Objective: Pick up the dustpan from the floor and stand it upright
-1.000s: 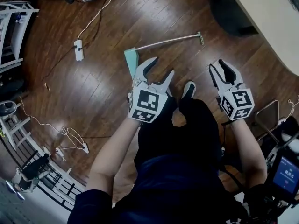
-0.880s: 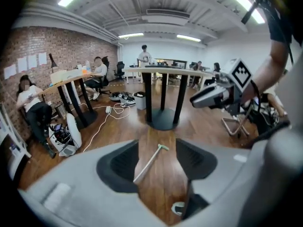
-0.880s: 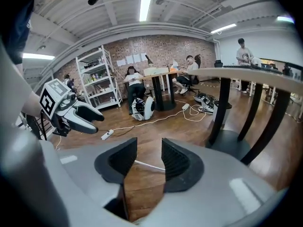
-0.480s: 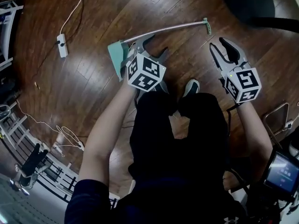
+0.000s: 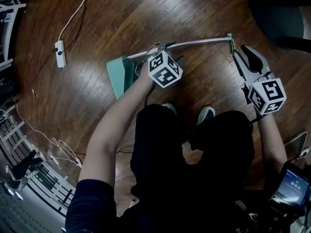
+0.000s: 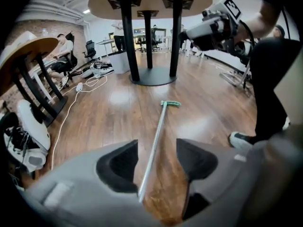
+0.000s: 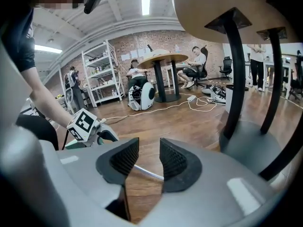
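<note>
Beyond the person's shoes [image 5: 206,113], the dustpan [image 5: 118,77] lies flat on the wooden floor [image 5: 87,106], with its metal handle [image 5: 204,42] running right. The left gripper [image 5: 164,50] straddles the handle just beside the green pan, jaws wide apart and not touching it. The right gripper [image 5: 243,53] is at the handle's far end, its jaws closing around the handle but not yet on it.
</note>
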Demonstrator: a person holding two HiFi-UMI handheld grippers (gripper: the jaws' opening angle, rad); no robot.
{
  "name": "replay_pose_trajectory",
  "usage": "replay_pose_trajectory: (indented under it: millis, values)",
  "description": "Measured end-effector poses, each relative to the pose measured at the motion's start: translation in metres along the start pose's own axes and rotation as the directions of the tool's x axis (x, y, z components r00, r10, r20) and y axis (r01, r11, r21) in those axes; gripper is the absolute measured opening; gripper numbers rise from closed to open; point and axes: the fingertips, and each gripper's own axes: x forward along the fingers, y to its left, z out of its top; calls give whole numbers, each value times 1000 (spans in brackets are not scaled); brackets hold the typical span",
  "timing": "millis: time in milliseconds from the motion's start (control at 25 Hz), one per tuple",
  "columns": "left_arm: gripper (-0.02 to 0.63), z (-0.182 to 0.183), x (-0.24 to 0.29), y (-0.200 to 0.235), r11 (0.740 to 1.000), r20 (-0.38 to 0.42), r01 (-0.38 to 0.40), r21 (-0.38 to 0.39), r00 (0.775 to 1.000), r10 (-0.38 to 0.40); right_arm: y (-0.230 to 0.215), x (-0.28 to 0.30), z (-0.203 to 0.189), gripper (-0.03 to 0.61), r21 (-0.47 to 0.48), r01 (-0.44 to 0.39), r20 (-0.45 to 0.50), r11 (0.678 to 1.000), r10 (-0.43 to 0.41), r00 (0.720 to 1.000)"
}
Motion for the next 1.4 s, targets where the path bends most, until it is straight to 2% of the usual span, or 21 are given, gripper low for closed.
replay_pose_trajectory:
  millis: [120, 320, 520, 680, 840, 1000, 1080, 1400]
  values:
    - [255, -20, 39, 13, 997, -52, 12, 72, 999, -8, -26, 12, -1, 143, 6, 37, 36, 999, -37, 999]
    - [259, -32, 92, 5, 993, -99, 111, 47, 989, -106, -42, 10, 2, 143, 43, 42, 70, 998, -45, 997]
    - [259, -37, 125, 6, 985, -134, 132, 108, 984, -117, -51, 1, 10, 141, 13, 72, 101, 997, -72, 992]
    - [252, -46, 140, 2, 972, -193, 168, 161, 972, -136, -57, -10, 16, 137, 4, 88, 130, 996, -88, 988]
    - [179, -51, 147, 4, 967, -213, 148, 206, 971, -103, -66, -18, 18, 137, 31, 121, 147, 992, -124, 981]
    - [102, -52, 146, 9, 967, -211, 126, 222, 974, -79, -65, -24, 18, 136, 3, 137, 149, 991, -136, 979]
    - [83, -50, 145, 13, 969, -206, 117, 218, 976, -71, -64, -24, 18, 133, -9, 131, 145, 991, -128, 981]
    - [81, -38, 120, 34, 982, -163, 82, 168, 985, -54, -57, -9, 35, 127, -12, 85, 164, 996, -82, 983]
